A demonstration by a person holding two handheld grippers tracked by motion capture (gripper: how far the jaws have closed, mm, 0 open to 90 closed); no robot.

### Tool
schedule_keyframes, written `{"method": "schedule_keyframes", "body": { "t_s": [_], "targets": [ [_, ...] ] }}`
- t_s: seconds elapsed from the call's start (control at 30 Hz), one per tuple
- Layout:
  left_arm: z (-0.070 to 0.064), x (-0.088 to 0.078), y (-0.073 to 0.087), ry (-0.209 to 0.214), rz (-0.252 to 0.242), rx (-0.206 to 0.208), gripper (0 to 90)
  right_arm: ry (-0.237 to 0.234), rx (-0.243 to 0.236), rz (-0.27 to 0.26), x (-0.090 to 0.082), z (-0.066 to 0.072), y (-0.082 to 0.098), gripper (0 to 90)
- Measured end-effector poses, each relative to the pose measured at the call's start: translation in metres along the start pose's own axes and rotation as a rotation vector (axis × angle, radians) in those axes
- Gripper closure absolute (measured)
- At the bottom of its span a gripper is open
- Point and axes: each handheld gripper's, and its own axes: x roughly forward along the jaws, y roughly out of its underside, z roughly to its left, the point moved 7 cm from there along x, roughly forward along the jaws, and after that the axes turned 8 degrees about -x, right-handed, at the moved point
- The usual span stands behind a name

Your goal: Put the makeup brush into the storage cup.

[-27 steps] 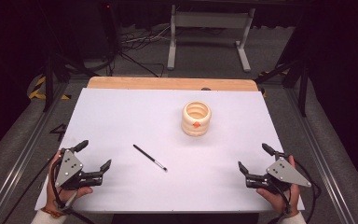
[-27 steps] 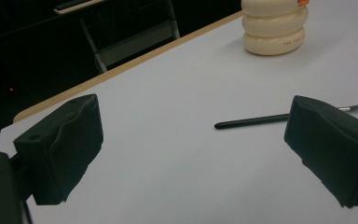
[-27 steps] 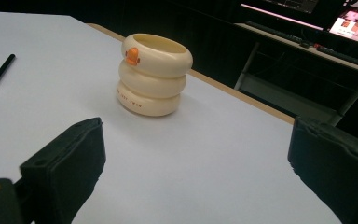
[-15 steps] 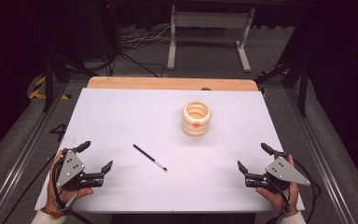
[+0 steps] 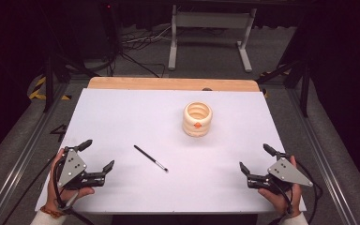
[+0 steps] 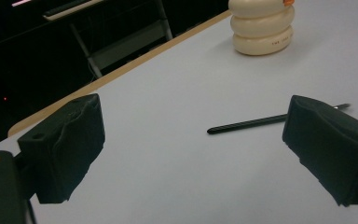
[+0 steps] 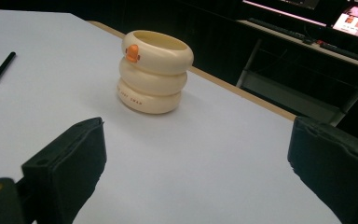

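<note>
The thin black pen [image 5: 150,158] lies flat on the white tabletop [image 5: 136,117], slanted, with a shiny silver tip, closest to the left gripper [image 5: 95,155] but well apart from it. Nothing lies between them. Further back sits a cream holder [image 5: 197,119], chunky stacked rings, glossy, with a little orange nub on its side. The right gripper [image 5: 254,160] rests near the front right corner. Both sets of jaws are spread wide with nothing in them.

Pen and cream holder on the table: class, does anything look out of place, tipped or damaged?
Only the black pen lies loose on the table, apart from the upright, empty cream holder. No damage or spill shows.
</note>
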Motion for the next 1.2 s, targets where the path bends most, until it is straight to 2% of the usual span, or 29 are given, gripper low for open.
{"method": "schedule_keyframes", "body": {
  "t_s": [0.33,0.5,0.63,0.83,0.9,0.97,1.13,1.2],
  "targets": [
    [-0.001,0.011,-0.011,0.065,0.083,0.065,6.6,-0.009,-0.003,0.014,0.001,0.002,0.001,4.8],
    [-0.007,0.025,-0.016,0.115,0.137,0.075,5.0,-0.011,-0.001,0.016,0.002,0.002,0.002,4.9],
    [-0.015,0.038,-0.020,0.145,0.178,0.115,5.7,-0.011,0.000,0.015,0.002,0.002,0.002,4.9],
    [-0.027,0.053,-0.026,0.199,0.234,0.209,7.7,-0.016,0.002,0.017,0.002,0.003,0.002,5.0],
    [-0.029,0.058,-0.027,0.207,0.259,0.262,9.0,-0.019,0.000,0.021,0.002,0.003,0.002,5.1],
    [-0.033,0.065,-0.027,0.246,0.303,0.279,9.6,-0.028,-0.001,0.024,0.003,0.005,0.003,5.1],
    [-0.043,0.079,-0.029,0.298,0.381,0.350,13.1,-0.035,-0.010,0.029,0.004,0.006,0.003,5.2],
    [-0.047,0.086,-0.030,0.326,0.424,0.396,15.6,-0.037,-0.006,0.032,0.004,0.006,0.004,5.1]
  ]
}}
